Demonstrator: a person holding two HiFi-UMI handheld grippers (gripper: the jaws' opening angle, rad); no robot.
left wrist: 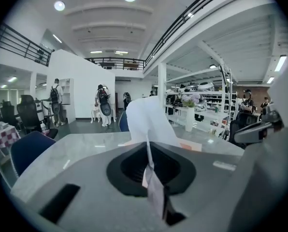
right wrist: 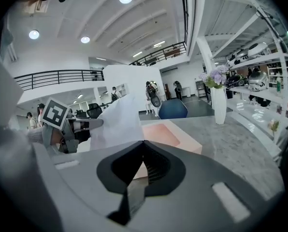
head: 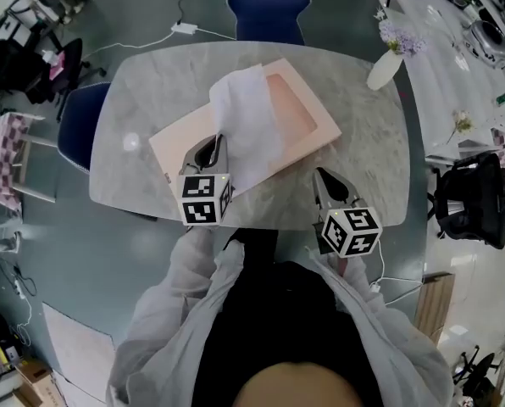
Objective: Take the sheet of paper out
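Left claw (head: 217, 137) pinching one sheet of paper (head: 244, 113), right claw (head: 319, 173) closed empty, one pink tray (head: 307, 117)

left gripper (head: 213, 141): jaws pinch sheet of paper (head: 246, 113) | paper: above pink box (head: 307, 117)

Grey marble table (head: 151, 100): pink box (head: 307, 113), white vase (head: 382, 70).

The left claw (head: 216, 140) pinches the sheet of paper (head: 244, 113) while the right claw (head: 319, 174) sits closed and empty.
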